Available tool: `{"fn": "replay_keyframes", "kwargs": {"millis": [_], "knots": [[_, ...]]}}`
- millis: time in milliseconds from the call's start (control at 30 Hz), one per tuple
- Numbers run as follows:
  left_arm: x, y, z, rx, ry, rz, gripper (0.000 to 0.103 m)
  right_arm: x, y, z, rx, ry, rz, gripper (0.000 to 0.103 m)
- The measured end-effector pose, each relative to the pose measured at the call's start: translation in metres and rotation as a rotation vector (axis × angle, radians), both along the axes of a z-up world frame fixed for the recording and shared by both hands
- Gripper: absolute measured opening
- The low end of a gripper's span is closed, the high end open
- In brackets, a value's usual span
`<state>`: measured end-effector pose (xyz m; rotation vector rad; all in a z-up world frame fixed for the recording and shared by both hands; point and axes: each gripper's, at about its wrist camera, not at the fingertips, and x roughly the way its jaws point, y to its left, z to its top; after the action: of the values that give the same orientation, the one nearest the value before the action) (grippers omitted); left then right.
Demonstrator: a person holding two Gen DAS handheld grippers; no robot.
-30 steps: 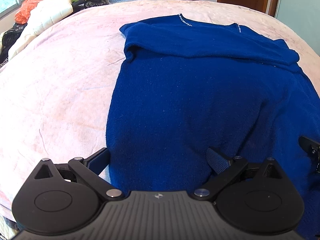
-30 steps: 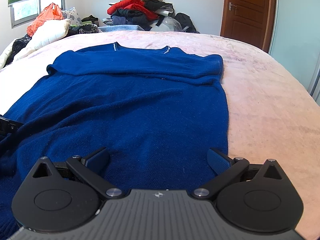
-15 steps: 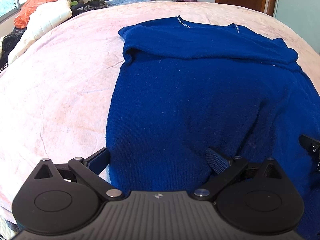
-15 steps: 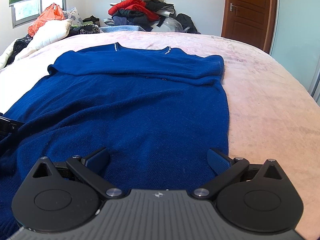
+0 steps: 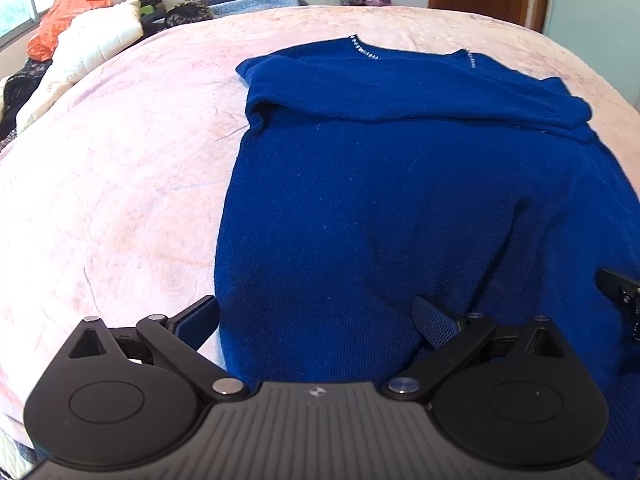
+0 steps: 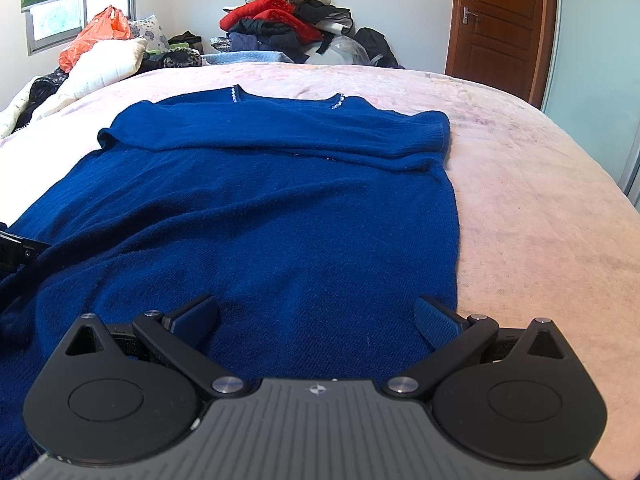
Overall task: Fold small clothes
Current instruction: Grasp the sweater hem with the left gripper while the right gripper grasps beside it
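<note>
- Blue sweater [image 5: 400,200] lies spread flat on the pink bed [image 5: 120,160], neckline toward the far edge, hem at the near edge under both tools. Sleeves already folded across the chest as a band [image 6: 280,136].
- Left gripper [image 5: 316,320]: fingers spread wide, holding nothing. One finger [image 5: 196,318] sits over the sweater's left side edge, just at the bedcover; the other rests over the knit.
- Right gripper [image 6: 316,320]: fingers likewise apart and empty, straddling the hem close to the sweater's right side edge [image 6: 454,240].
- Change over the last second: very little. The left view has dipped and slid slightly, so the sweater sits a touch lower in frame; the right view is practically unchanged. The cloth shows no new wrinkle or lift, and neither pair of fingers has narrowed.
- Reading: both tools are settling at the two near hem corners before a pinch. Grasp not yet made; the hem-to-neck fold is still to come.
- Watch point: the knit looks thick and soft, so a shallow pinch may catch only the top layer.
- Background only: clothes heap [image 6: 288,24] beyond the bed's far edge, white quilt [image 6: 100,64] at the far left corner.
</note>
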<state>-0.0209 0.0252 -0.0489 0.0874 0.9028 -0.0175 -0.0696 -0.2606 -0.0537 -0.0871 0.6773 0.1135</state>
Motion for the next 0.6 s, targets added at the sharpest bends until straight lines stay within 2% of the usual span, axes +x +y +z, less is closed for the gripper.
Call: {"fn": "replay_keyframes", "kwargs": {"millis": [167, 233, 400, 500, 600], "knots": [[-0.009, 0.022, 0.014, -0.019, -0.009, -0.009, 0.103, -0.004, -0.008, 0.005, 0.023, -0.007, 0.018, 0.103], [-0.013, 0.036, 0.019, -0.031, 0.005, -0.003, 0.103, -0.008, -0.023, 0.012, 0.098, -0.013, 0.011, 0.103], [-0.028, 0.069, 0.031, -0.051, 0.023, -0.001, 0.103, -0.018, -0.055, 0.023, 0.209, -0.002, -0.024, 0.103], [-0.036, 0.089, 0.036, -0.129, 0.042, -0.021, 0.103, -0.026, -0.078, 0.027, 0.286, 0.023, -0.042, 0.103], [-0.04, 0.101, 0.037, -0.24, 0.085, -0.039, 0.103, -0.035, -0.097, 0.029, 0.373, 0.078, 0.002, 0.099]]}}
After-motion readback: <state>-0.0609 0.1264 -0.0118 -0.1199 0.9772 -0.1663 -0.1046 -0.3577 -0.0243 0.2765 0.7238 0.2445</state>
